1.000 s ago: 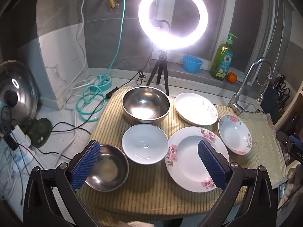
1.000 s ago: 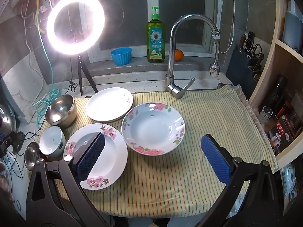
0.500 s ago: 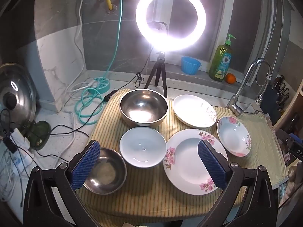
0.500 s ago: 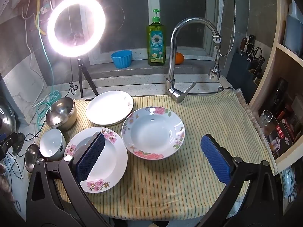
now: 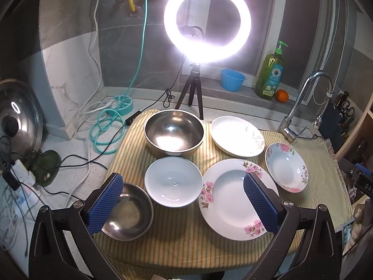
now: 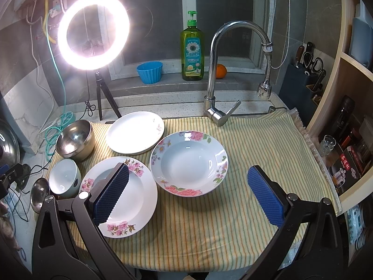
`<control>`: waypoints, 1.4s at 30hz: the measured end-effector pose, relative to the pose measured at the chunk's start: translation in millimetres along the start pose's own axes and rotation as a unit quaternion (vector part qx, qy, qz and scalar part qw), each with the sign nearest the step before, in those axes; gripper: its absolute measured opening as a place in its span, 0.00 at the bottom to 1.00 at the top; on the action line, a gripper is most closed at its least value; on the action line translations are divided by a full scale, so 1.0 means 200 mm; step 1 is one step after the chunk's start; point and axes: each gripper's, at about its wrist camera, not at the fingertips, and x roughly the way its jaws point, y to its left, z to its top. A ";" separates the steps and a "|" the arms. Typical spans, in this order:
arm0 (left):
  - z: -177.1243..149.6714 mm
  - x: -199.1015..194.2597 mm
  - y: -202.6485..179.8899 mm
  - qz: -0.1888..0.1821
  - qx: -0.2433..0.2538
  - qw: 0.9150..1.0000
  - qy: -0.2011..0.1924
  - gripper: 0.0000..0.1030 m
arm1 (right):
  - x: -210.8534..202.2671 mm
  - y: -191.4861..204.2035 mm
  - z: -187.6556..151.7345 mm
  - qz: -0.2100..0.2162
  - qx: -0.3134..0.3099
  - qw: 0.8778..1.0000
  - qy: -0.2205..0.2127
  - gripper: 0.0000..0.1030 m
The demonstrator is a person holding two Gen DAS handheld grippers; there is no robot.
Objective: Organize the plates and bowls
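A: Dishes? Six, all single on the striped cloth (image 6: 256,154) over the bench, none stacked. Big steel bowl (image 5: 173,133) and plain white plate (image 5: 236,136) at the back; small steel bowl (image 5: 128,212), white bowl (image 5: 172,182), large floral plate (image 5: 233,200) and floral deep plate (image 6: 188,162) in front.

B: Why spread out?

A: Probably so each can be picked by its rim and sorted, plates with plates, bowls with bowls.

B: Grippers?

A: Left gripper (image 5: 183,204) spread wide, empty, hovering over the white bowl and large floral plate. Right gripper (image 6: 188,199) also spread, empty, above the floral deep plate's near rim. Nothing touched.
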 end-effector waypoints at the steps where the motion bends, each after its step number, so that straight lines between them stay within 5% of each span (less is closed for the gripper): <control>1: 0.00 0.00 0.00 0.000 0.000 1.000 0.000 0.99 | 0.00 0.00 0.00 0.001 0.000 1.000 0.000 1.00; 42: 0.02 0.01 -0.03 -0.001 0.002 1.000 0.001 0.99 | 0.04 0.01 0.01 0.004 0.001 1.000 0.004 1.00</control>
